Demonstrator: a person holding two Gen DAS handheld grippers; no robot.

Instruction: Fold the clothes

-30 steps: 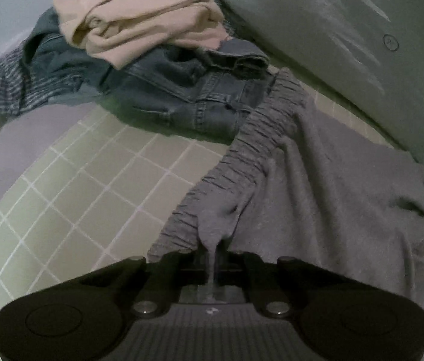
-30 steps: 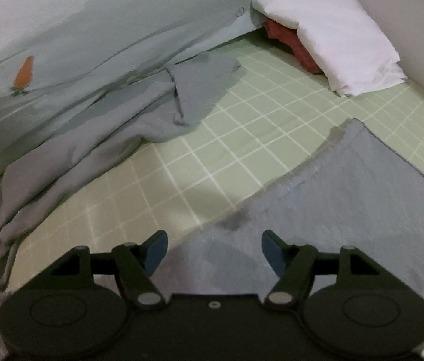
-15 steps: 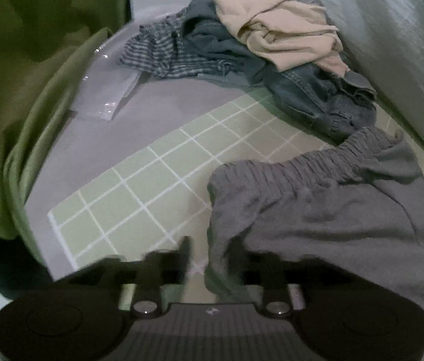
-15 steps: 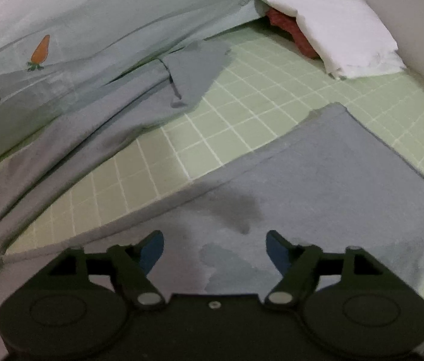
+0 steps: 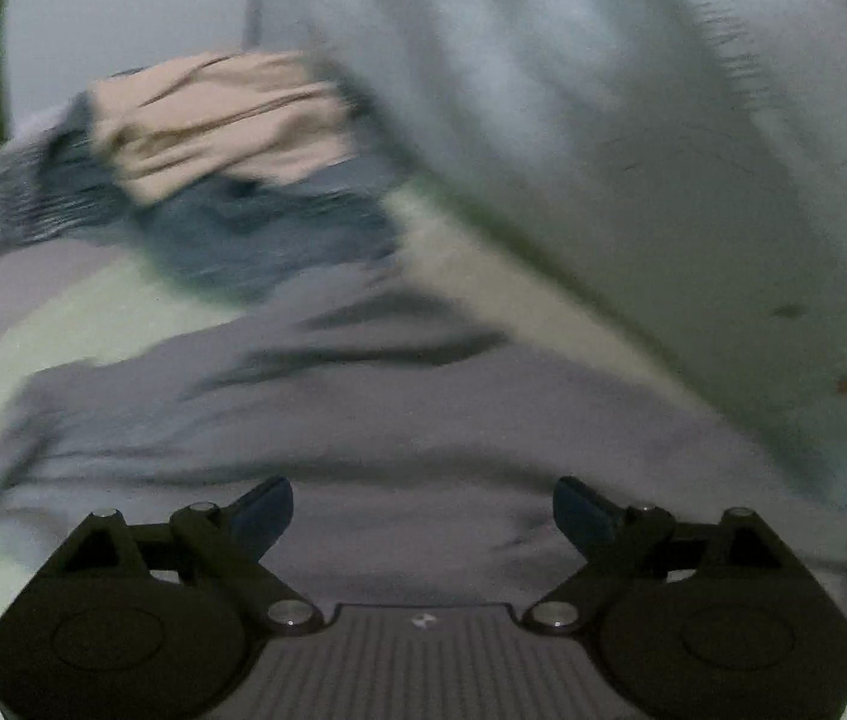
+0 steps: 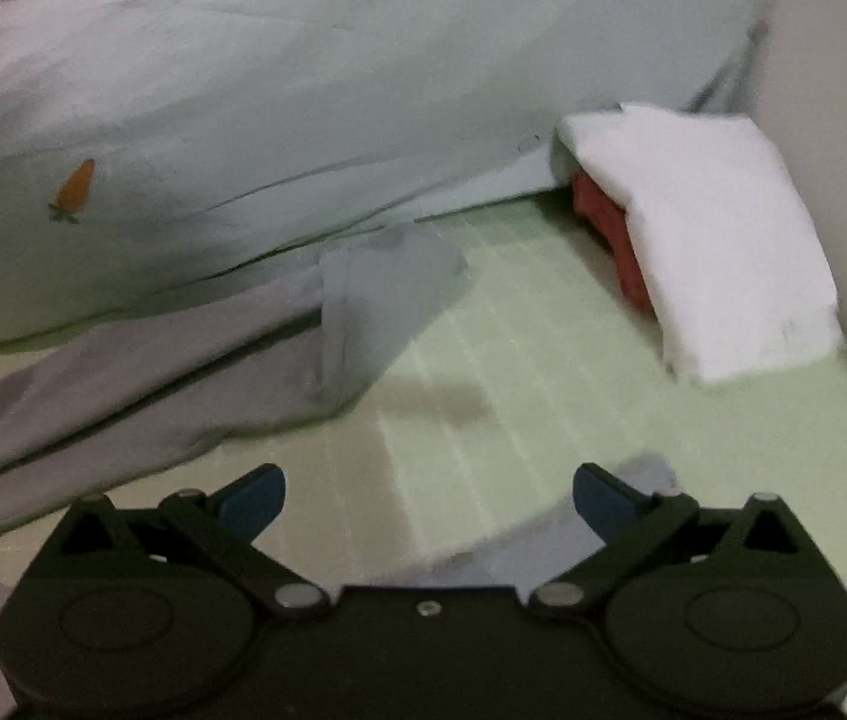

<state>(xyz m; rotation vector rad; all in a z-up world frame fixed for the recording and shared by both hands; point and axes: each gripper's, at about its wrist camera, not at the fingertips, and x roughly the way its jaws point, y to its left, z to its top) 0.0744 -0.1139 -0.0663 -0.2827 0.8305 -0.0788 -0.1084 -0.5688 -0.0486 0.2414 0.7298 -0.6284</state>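
1. Between the left gripper's point(image 5: 422, 513) blue fingers point(image 5: 261, 510) nothing is held: the jaws have just been opening and stand wide, tilted down over the grey garment point(image 5: 399, 438), which lies spread on the sheet below them.
2. Over the green checked sheet point(image 6: 513, 372) the right gripper point(image 6: 429, 498) also points down, its jaws just opened to full width, empty; a grey corner point(image 6: 543, 546) of cloth lies under its right finger.
3. Beyond the left gripper, blurred, sits a heap: jeans point(image 5: 267, 234) with a beige top point(image 5: 225, 120) on them.
4. Behind both runs a pale quilt point(image 6: 303, 90) printed with carrots point(image 6: 75, 186).
5. Ahead of the right gripper a grey cloth point(image 6: 381, 294) lies along the quilt's edge.
6. Far right, by the wall, a folded white cloth point(image 6: 711, 240) lies on a red one point(image 6: 609, 234).
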